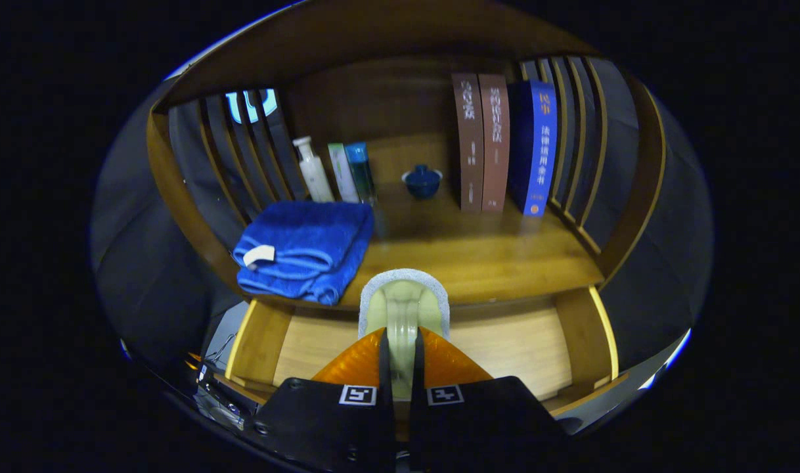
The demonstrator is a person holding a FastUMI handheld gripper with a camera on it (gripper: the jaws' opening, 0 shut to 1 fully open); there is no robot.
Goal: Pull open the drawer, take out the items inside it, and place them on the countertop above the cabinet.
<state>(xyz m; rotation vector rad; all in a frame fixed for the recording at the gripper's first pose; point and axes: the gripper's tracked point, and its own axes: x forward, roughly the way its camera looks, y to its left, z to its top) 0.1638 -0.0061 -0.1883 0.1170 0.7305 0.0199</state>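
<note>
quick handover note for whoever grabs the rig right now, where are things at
Gripper: shut on a pale brush, held above the open drawer.
Countertop: folded blue towel on its left part, bottles, small blue lidded cup and books at the back.
Done: drawer pulled open, brush lifted out.
Left: set the brush on the countertop; the visible drawer floor looks bare, check under the gripper.

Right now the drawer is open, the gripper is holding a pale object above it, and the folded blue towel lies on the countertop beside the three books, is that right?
Not quite. In the gripper view the folded blue towel lies beside the bottles, across the countertop from the three books. The rest holds: the drawer is open and the gripper is shut on the pale object.
</note>
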